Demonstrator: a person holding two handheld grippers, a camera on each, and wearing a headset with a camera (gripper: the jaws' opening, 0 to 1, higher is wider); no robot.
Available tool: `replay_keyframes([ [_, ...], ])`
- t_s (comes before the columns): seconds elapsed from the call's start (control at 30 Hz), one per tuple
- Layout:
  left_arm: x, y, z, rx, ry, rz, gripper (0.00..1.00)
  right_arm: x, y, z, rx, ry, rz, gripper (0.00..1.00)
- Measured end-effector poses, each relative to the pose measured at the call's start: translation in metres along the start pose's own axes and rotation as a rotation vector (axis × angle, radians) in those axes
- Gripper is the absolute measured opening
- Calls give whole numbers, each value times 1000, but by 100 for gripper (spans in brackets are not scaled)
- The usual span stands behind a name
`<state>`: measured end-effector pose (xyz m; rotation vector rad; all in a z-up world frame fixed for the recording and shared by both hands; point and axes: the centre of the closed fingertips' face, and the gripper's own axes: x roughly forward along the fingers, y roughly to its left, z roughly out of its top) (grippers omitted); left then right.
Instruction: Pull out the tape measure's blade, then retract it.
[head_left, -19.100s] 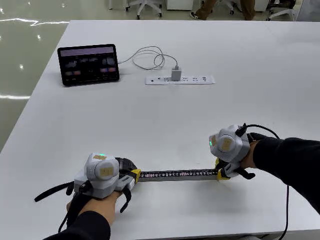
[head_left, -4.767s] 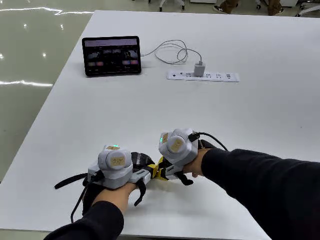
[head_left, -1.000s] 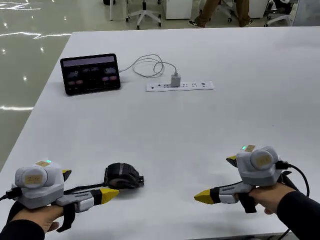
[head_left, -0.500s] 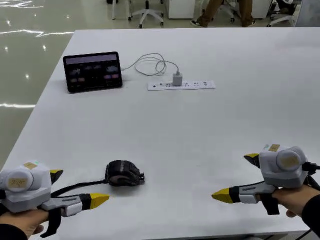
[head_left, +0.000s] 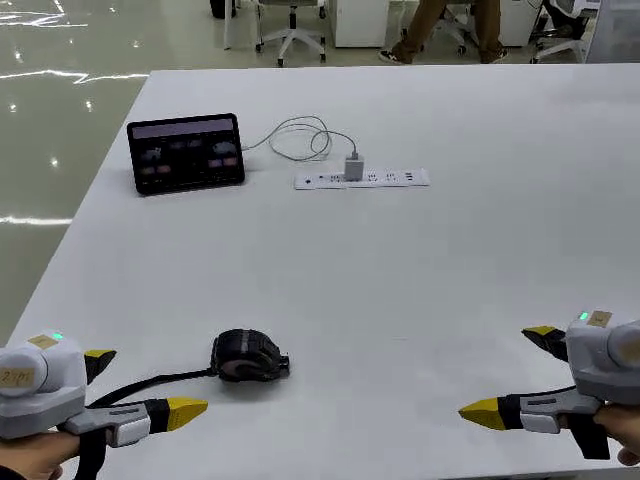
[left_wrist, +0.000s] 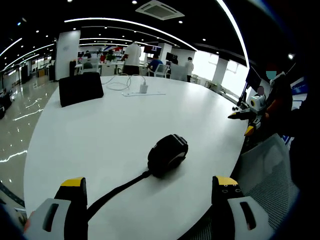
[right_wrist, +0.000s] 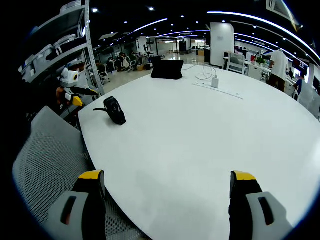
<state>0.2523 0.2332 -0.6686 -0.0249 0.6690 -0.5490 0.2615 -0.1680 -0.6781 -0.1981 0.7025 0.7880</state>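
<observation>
The black tape measure (head_left: 248, 356) lies on the white table (head_left: 400, 260) near its front edge, blade wound in, its black wrist strap (head_left: 160, 381) trailing left. My left gripper (head_left: 145, 382) hovers open just left of it, with the strap's end lying between the jaws; nothing is gripped. In the left gripper view the tape measure (left_wrist: 167, 154) sits ahead of the open left gripper (left_wrist: 150, 182). My right gripper (head_left: 510, 372) hangs open far to the right, holding nothing. In the right gripper view the tape measure (right_wrist: 115, 110) is far off, ahead-left of the open right gripper (right_wrist: 167, 175).
A dark tablet (head_left: 187, 153) stands at the back left. A white power strip (head_left: 362, 179) with a plugged charger and a coiled cable (head_left: 300, 140) lies mid-table. The table's front edge runs just below both grippers. Office chairs stand beyond the far edge.
Both grippers have drawn apart, outward and down toward the table's front edge. The tape measure stays where it lay.
</observation>
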Motion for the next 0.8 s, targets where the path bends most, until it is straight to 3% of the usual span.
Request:
replay_keyframes([
  [0.53,-2,6,-4,-4,17,12,100,-3,4,-11,29,-1,-5,100],
  [0.8,-2,4,-5,-5,16,5,100,-4,2,-16,25,10,-8,100],
])
